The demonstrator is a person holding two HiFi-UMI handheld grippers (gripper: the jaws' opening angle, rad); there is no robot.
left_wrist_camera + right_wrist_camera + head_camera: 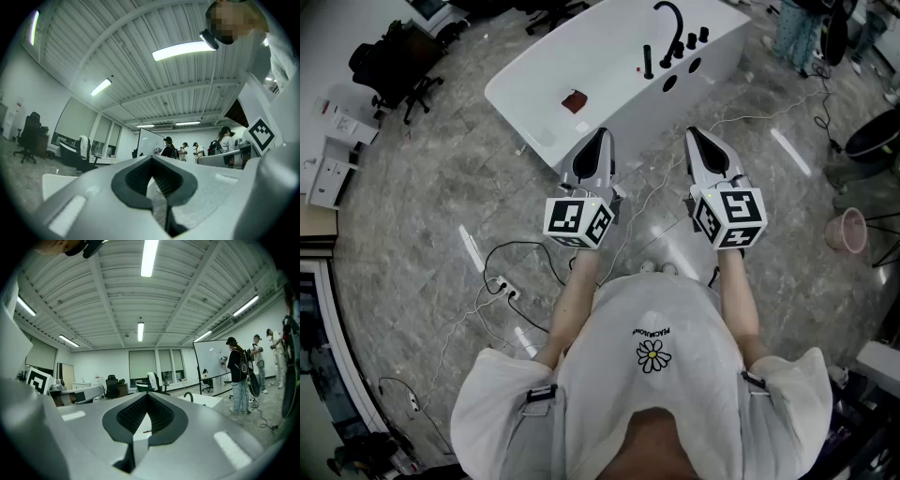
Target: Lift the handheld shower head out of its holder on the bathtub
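A white bathtub [534,89] stands on the marble floor ahead of me. On its far rim are a black arched faucet [672,23], a few black knobs [692,40] and the black handheld shower head [648,62], upright in its holder. A small red object [574,101] lies inside the tub. My left gripper [600,139] and right gripper [694,136] are held side by side, short of the tub's near wall, both shut and empty. The right gripper [147,397] view shows the tub [208,400] and faucet [187,395] in the distance. The left gripper [151,161] points up across the room.
Cables and a power strip [500,284] trail over the floor at my left. Black office chairs [394,61] sit at the far left and a pink bucket [848,229] at the right. Several people [240,376] stand by a whiteboard [211,357].
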